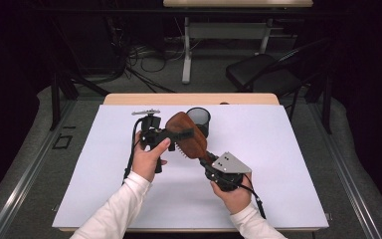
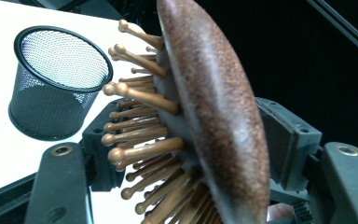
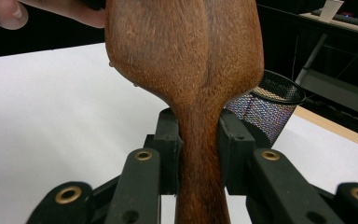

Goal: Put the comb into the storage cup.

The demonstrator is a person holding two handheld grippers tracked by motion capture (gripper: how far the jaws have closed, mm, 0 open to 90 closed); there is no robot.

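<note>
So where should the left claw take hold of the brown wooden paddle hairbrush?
On the oval head of the brown wooden paddle hairbrush, one pad on the smooth back, the other on the bristle side, coming in from the side away from the handle. The right claw already clamps the narrow neck, so the head is the free part.

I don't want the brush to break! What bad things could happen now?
The right gripper pinches just the narrow handle of the wooden hairbrush, so it might twist or slip. The left gripper straddles the head; squeezing could bend the wooden bristles. The mesh cup stands close behind and might get knocked.
</note>
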